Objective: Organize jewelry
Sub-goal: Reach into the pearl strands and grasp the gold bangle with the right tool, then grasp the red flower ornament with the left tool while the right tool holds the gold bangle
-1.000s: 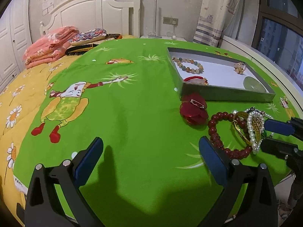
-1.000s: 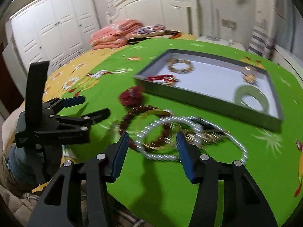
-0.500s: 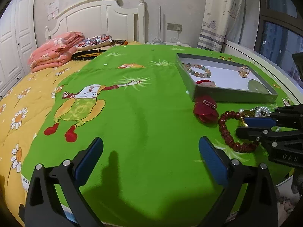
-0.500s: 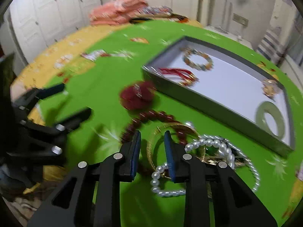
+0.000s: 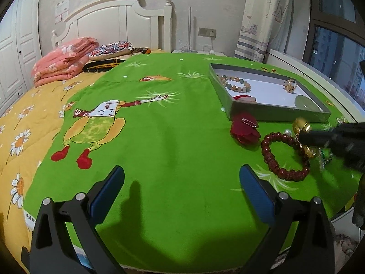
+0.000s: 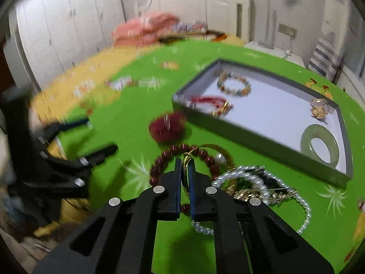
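Observation:
My right gripper (image 6: 185, 162) is shut on a thin gold bangle (image 6: 209, 147), pinching its near rim just above the green blanket. The bangle overlaps a dark red bead bracelet (image 6: 159, 162), and a pearl necklace (image 6: 251, 178) lies tangled with other pieces just to the right. In the left wrist view, the right gripper (image 5: 304, 137) holds the gold bangle (image 5: 301, 123) over the red bead bracelet (image 5: 273, 159). My left gripper (image 5: 182, 187) hangs open over bare blanket, well left of the jewelry, with nothing between its fingers.
A grey tray (image 6: 262, 141) with a white floor holds a mixed bead bracelet (image 6: 233, 83), a red cord bracelet (image 6: 214, 102), a gold ornament (image 6: 319, 109) and a jade bangle (image 6: 319, 146). A red fabric brooch (image 6: 167, 126) lies beside its near left corner. Folded pink bedding (image 5: 63, 59) sits by the headboard.
The right gripper's jaws have gone from apart over the pile to shut on the gold bangle, which has tipped up off the blanket. The left gripper stays open.

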The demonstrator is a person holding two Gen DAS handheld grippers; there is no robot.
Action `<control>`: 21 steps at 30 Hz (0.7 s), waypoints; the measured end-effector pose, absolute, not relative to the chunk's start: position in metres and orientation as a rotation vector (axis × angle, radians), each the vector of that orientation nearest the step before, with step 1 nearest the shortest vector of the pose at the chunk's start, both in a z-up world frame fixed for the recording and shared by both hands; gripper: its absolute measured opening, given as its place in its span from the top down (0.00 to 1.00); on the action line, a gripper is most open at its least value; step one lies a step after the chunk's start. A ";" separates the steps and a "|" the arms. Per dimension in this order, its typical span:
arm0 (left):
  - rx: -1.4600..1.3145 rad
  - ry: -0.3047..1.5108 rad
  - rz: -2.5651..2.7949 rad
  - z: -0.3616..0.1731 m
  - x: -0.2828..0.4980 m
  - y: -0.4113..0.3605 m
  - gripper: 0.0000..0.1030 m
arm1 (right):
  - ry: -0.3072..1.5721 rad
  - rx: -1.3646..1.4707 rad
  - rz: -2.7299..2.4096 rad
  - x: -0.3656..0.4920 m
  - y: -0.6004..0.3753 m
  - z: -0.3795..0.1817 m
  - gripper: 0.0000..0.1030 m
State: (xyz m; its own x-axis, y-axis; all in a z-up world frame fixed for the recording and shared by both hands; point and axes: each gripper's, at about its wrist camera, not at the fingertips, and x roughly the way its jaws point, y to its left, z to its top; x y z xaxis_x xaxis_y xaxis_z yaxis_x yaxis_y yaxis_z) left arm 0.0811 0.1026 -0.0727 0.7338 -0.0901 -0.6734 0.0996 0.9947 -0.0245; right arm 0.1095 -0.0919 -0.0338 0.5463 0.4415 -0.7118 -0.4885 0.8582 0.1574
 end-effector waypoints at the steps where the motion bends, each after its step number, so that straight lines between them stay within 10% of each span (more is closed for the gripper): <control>1: 0.008 0.744 -0.106 -0.073 0.082 0.103 0.05 | 0.804 -0.018 0.578 0.108 -0.099 -0.029 0.93; 21: -0.019 0.819 -0.251 -0.060 0.140 0.054 0.07 | 0.668 0.179 0.578 0.093 -0.154 -0.005 0.93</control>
